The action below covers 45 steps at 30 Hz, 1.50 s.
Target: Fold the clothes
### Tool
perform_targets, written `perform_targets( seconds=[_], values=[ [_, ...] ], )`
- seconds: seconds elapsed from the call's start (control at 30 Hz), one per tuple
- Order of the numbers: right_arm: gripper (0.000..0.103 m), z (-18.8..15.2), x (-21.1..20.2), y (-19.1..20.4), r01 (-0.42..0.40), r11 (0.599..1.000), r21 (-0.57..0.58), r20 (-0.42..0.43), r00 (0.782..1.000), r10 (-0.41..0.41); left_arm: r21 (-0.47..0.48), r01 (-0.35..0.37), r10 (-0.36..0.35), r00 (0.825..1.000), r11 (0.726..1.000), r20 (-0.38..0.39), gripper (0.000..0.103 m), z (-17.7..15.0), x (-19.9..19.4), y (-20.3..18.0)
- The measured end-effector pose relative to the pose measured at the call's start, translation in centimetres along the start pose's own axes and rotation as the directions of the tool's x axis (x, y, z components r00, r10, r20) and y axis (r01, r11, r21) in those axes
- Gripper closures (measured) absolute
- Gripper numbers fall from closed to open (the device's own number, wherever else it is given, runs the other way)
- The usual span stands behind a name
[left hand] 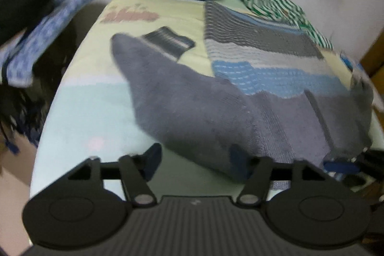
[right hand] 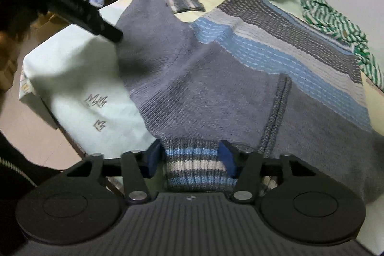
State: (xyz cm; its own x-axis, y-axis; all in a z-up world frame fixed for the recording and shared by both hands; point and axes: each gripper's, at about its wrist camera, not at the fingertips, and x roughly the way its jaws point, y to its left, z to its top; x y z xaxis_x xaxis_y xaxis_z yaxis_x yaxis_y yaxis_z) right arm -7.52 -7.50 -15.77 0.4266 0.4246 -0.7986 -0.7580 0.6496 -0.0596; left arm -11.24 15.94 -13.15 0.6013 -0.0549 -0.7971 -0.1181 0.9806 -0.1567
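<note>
Knitted sweater point(right hand: 240, 78), grey with bands of blue, pale grey and dark grey toward the far hem; spread flat across the bed, occupying the right and near portion. One grey sleeve point(left hand: 168, 92) folded diagonally inward, reaching far-left, with its striped cuff point(left hand: 168, 41) lying flat on the bedcover. Ribbed striped band point(right hand: 194, 167) in blue, white and grey at the near edge. Surface slightly rumpled, one raised seam right of centre.

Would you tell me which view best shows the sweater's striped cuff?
The right wrist view: the striped cuff sits sharp between the right tool's fingers. The left wrist view shows only a blurred grey sleeve, this cuff unseen.
</note>
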Motion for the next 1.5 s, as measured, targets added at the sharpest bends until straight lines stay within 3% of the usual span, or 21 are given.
perform_targets(
  seconds=[0.13, 0.2, 0.23, 0.27, 0.3, 0.33, 0.53, 0.63, 0.77, 0.87, 0.93, 1.0, 1.07, 1.1, 1.2, 1.3, 1.37, 1.5],
  values=[
    [0.072, 0.1, -0.3, -0.3, 0.008, 0.998, 0.056, 0.014, 1.0, -0.009, -0.014, -0.021, 0.021, 1.0, 1.0, -0.007, 0.028, 0.9, 0.2, 0.7],
    [0.076, 0.1, -0.4, -0.2, 0.01, 0.997, 0.073, 0.021, 1.0, -0.011, -0.021, -0.032, 0.031, 0.999, 0.999, -0.01, 0.036, 1.4, 0.3, 1.1],
    [0.078, 0.1, -0.4, -0.1, 0.011, 0.997, 0.077, 0.023, 1.0, -0.012, -0.024, -0.037, 0.037, 0.999, 0.999, -0.012, 0.052, 1.6, 0.3, 1.2],
    [0.079, 0.2, -0.4, 0.0, 0.012, 0.997, 0.071, 0.022, 1.0, -0.013, -0.028, -0.042, 0.042, 0.999, 0.999, -0.014, 0.081, 1.8, 0.3, 1.4],
    [0.083, 0.3, -0.5, 0.1, 0.01, 0.998, 0.068, 0.022, 1.0, -0.012, -0.031, -0.047, 0.047, 0.999, 0.998, -0.016, 0.098, 2.1, 0.4, 1.6],
    [0.089, 0.4, -0.8, 0.1, 0.001, 0.998, 0.07, 0.022, 1.0, -0.002, -0.035, -0.053, 0.052, 0.998, 0.998, -0.017, 0.102, 2.3, 0.4, 1.8],
    [0.09, 2.1, -4.0, 0.7, -0.102, 0.993, 0.061, 0.066, 0.993, 0.098, -0.056, -0.083, 0.082, 0.996, 0.995, -0.023, 0.102, 3.7, 0.4, 2.9],
    [0.09, 2.4, -3.9, 1.6, -0.146, 0.989, 0.026, 0.043, 0.989, 0.145, -0.068, -0.094, 0.094, 0.996, 0.993, 0.007, 0.1, 4.6, -1.2, 4.0],
    [0.09, 1.3, -1.3, 2.3, -0.169, 0.986, 0.002, -0.076, 0.983, 0.169, 0.001, -0.24, 0.24, 0.97, 0.971, 0.036, 0.103, 5.1, -1.1, 3.8],
    [0.076, 1.5, -1.3, 0.6, -0.217, 0.972, 0.094, -0.072, 0.972, 0.224, -0.007, -0.219, 0.219, 0.976, 0.976, 0.008, 0.101, 5.4, -0.8, 4.5],
    [0.06, 2.2, -2.4, -0.7, -0.246, 0.962, 0.121, -0.036, 0.967, 0.252, 0.011, -0.192, 0.192, 0.981, 0.981, 0.03, 0.1, 5.9, -0.9, 4.3],
    [0.053, 2.9, -3.7, -2.2, -0.243, 0.96, 0.138, 0.033, 0.97, 0.241, 0.041, -0.164, 0.161, 0.985, 0.986, 0.064, 0.085, 7.1, -0.5, 3.3],
    [0.047, 3.5, -4.3, -4.3, -0.179, 0.972, 0.155, 0.092, 0.982, 0.167, 0.072, -0.135, 0.127, 0.987, 0.988, 0.102, 0.044, 8.7, 0.2, 2.2],
    [0.042, 3.9, -4.1, -5.6, -0.126, 0.978, 0.169, 0.102, 0.989, 0.11, 0.084, -0.121, 0.11, 0.987, 0.989, 0.12, 0.038, 9.6, 0.9, 1.5],
    [0.041, 5.0, -2.7, -10.0, 0.036, 0.974, 0.224, 0.107, 0.992, -0.061, 0.135, -0.095, 0.075, 0.987, 0.986, 0.144, 0.035, 12.8, 3.7, -1.0],
    [0.041, 6.1, 0.0, -15.1, 0.192, 0.934, 0.302, 0.028, 0.977, -0.21, 0.155, -0.06, 0.042, 0.992, 0.986, 0.117, 0.035, 16.3, 7.4, -3.3],
    [0.042, 6.8, 1.5, -18.5, 0.228, 0.902, 0.367, -0.009, 0.97, -0.242, 0.138, -0.039, 0.026, 0.995, 0.99, 0.097, 0.035, 18.5, 10.0, -4.1],
    [0.042, 7.7, 3.2, -23.9, 0.19, 0.851, 0.49, -0.031, 0.979, -0.201, 0.073, -0.026, 0.023, 0.999, 0.997, 0.041, 0.03, 21.8, 15.3, -4.7]
  ],
)
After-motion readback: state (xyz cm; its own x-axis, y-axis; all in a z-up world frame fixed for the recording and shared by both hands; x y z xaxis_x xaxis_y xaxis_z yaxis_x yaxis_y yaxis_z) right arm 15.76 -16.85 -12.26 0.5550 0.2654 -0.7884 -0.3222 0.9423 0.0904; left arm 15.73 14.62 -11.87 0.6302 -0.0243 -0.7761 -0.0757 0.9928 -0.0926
